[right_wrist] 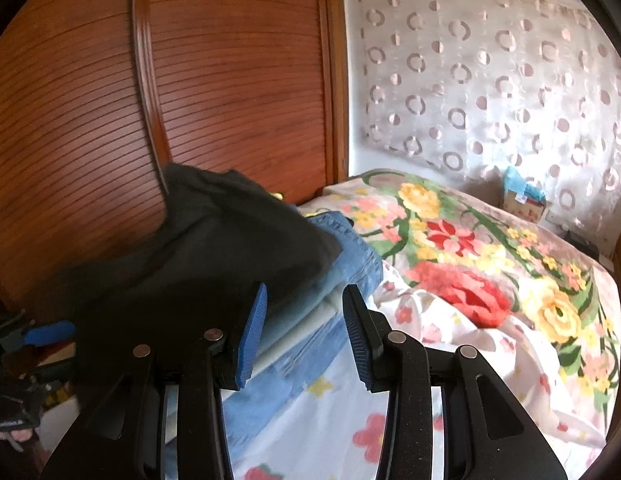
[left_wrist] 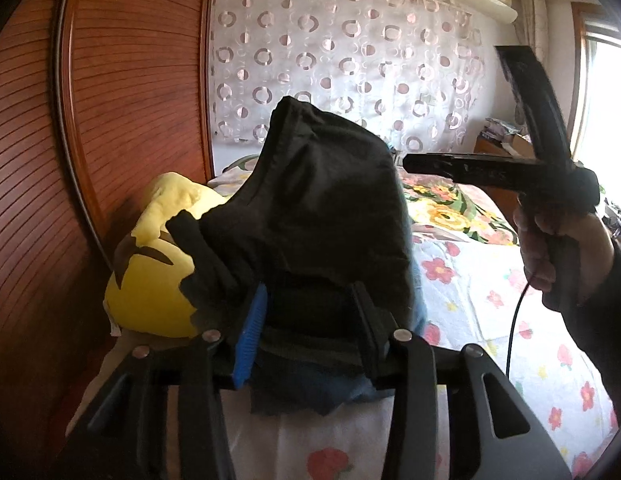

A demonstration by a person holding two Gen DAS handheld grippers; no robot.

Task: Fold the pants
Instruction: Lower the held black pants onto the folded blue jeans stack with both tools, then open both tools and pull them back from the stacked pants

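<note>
The black pants [left_wrist: 318, 200] are bunched into a tall bundle that fills the gap between the pads of my left gripper [left_wrist: 310, 292], and a flap drapes over its left finger. Blue denim [left_wrist: 334, 392] shows under the bundle. In the right wrist view the black pants [right_wrist: 230, 240] lie on top of a stack of folded jeans [right_wrist: 350, 256] on the bed. My right gripper [right_wrist: 305, 292] stands open at the stack's near edge, with a gap beside its right finger. A person's hand [left_wrist: 558, 248] holds the right gripper [left_wrist: 430, 166] to the right of the bundle.
A yellow plush toy [left_wrist: 150, 288] lies left of the pants against the wooden slatted wardrobe door [right_wrist: 230, 80]. A floral blanket [right_wrist: 490, 264] covers the far bed, and a flowered white sheet [right_wrist: 330, 420] the near part. A small box [right_wrist: 524, 200] stands by the curtain.
</note>
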